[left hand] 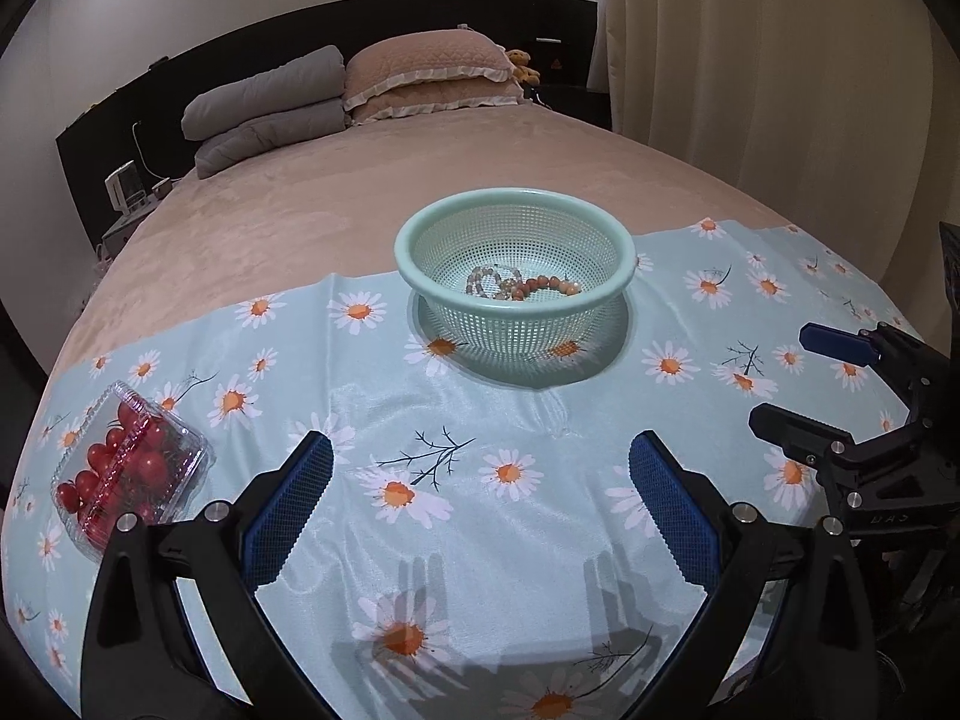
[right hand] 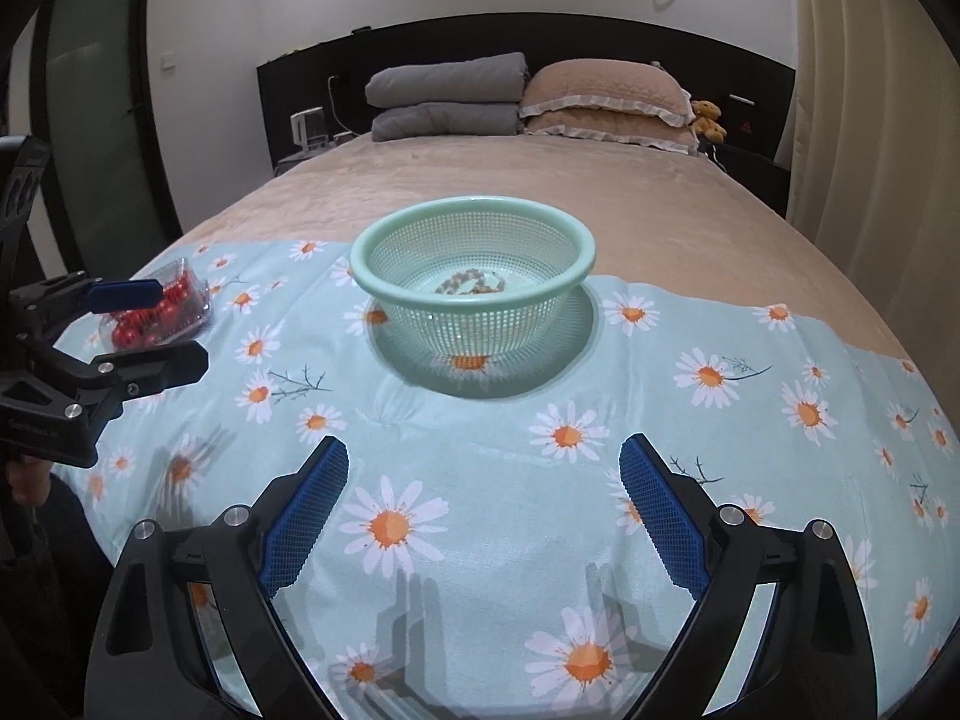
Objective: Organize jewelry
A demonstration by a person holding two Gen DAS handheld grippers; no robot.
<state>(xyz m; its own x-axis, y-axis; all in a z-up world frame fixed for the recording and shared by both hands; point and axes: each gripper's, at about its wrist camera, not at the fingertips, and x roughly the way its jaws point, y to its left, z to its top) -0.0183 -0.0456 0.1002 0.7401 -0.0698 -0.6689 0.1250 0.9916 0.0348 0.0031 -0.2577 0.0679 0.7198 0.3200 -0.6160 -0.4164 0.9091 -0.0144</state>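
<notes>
A mint green mesh basket point(left hand: 420, 234) stands on a light blue daisy cloth point(left hand: 456, 414) spread over a bed. Beaded bracelets point(left hand: 522, 285) lie in its bottom; they also show in the right wrist view point(right hand: 471, 283) inside the basket point(right hand: 372, 267). My left gripper point(left hand: 480, 450) is open and empty, a little above the cloth, short of the basket. My right gripper point(right hand: 483, 456) is open and empty, also short of the basket. The right gripper shows at the right edge of the left wrist view point(left hand: 798, 378); the left gripper shows at the left edge of the right wrist view point(right hand: 174, 330).
A clear plastic box of red cherry tomatoes point(left hand: 129, 465) lies on the cloth at the left, also in the right wrist view point(right hand: 165, 306). Pillows point(left hand: 420, 78) and folded grey bedding point(left hand: 270, 108) lie at the head of the bed. A curtain point(left hand: 750, 60) hangs on the right.
</notes>
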